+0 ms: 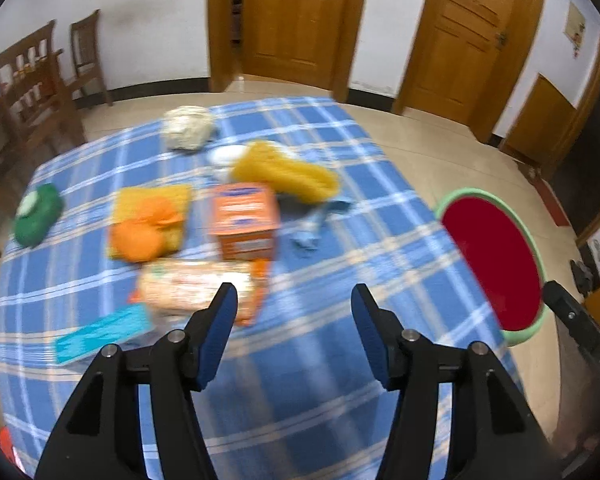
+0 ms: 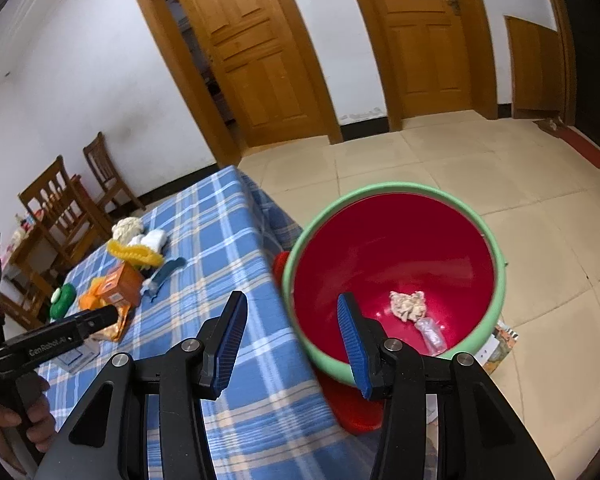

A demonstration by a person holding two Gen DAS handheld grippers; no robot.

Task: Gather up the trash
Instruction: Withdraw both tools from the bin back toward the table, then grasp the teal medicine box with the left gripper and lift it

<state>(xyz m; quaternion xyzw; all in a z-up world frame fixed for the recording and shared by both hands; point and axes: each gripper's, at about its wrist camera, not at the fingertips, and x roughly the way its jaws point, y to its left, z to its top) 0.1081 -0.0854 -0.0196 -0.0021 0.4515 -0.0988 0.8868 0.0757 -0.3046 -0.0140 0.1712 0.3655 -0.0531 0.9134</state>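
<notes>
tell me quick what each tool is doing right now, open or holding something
Left tool: open, holding nothing.
Right tool: open, holding nothing.

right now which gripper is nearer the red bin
Right. The right gripper hangs open at the red bin's near rim, one finger over the inside. The left gripper, also open, is over the table, with the bin off to its right.
</notes>
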